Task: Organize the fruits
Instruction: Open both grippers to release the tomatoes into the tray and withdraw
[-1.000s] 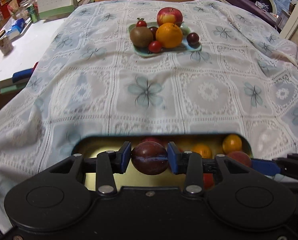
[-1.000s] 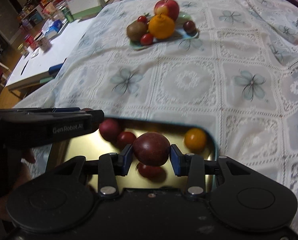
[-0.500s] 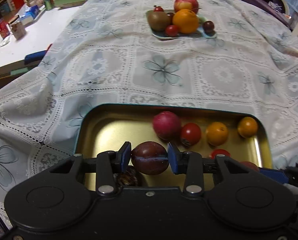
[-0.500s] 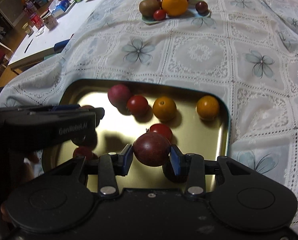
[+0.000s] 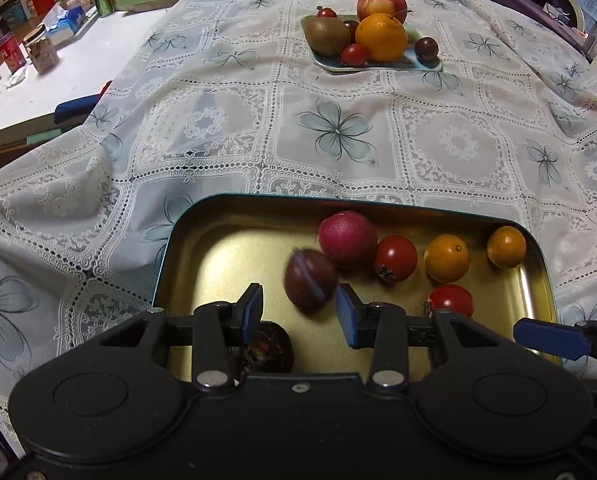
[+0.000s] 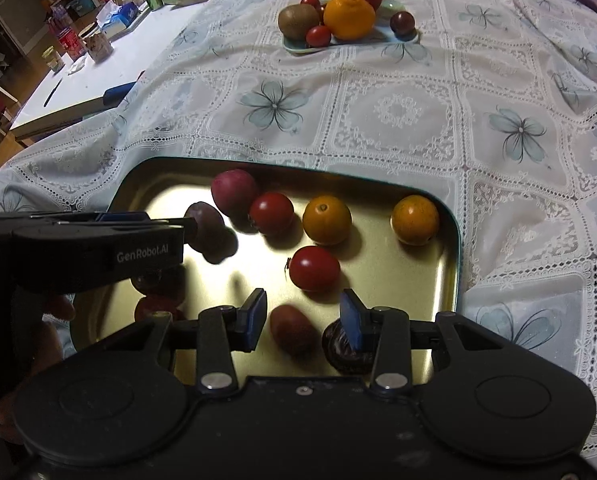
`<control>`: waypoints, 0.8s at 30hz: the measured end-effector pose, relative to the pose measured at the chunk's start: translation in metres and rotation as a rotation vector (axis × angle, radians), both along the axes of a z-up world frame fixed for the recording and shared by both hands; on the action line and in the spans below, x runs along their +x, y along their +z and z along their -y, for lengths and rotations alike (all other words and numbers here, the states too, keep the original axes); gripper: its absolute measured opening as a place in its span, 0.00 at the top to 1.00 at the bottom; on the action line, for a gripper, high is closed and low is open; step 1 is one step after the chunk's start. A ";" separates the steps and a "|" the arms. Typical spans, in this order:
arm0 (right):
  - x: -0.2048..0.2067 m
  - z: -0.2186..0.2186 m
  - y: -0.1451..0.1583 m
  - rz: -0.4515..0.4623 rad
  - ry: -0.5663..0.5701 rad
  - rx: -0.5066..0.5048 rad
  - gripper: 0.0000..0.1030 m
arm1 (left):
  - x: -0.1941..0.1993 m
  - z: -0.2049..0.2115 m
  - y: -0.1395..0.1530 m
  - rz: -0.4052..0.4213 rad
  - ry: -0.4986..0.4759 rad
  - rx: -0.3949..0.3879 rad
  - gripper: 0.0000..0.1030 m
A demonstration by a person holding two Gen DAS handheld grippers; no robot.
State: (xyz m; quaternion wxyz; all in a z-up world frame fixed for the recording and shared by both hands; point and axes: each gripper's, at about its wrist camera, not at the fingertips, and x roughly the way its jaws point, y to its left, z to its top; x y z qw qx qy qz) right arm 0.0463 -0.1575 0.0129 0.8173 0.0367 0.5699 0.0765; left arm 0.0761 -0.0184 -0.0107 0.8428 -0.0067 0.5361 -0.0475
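Observation:
A gold metal tray [image 5: 226, 248] [image 6: 442, 280] lies at the near edge of the cloth and holds several small fruits. My left gripper [image 5: 298, 312] is open above it; a dark plum [image 5: 309, 280], blurred, is free between its pads. The same plum [image 6: 206, 232] shows beside the left gripper in the right wrist view. My right gripper [image 6: 303, 316] is open too, with another dark plum [image 6: 292, 330] loose in the tray between its pads. A pale green plate [image 5: 382, 65] [image 6: 298, 47] at the far side carries an apple, an orange, a kiwi and small fruits.
A dark ridged fruit [image 5: 266, 348] [image 6: 346, 350] sits at the tray's near edge under the fingers. Tomatoes [image 6: 313, 268] and small oranges [image 6: 414, 219] lie in the tray's right half. A white side table [image 5: 38, 80] with cans and boxes stands at the left.
Both grippers held a dark plum above the tray before. Both have now opened, and the plums have dropped out into the tray.

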 end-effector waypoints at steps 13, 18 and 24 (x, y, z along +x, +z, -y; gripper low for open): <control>-0.007 -0.007 0.002 -0.006 0.006 -0.004 0.60 | -0.020 -0.006 0.006 0.032 0.011 0.030 0.53; -0.013 -0.010 -0.001 -0.023 0.009 -0.025 0.60 | -0.030 -0.006 0.010 0.044 0.000 0.034 0.53; -0.027 -0.011 -0.003 -0.015 0.012 -0.060 0.60 | -0.042 -0.005 0.013 0.055 -0.006 0.034 0.53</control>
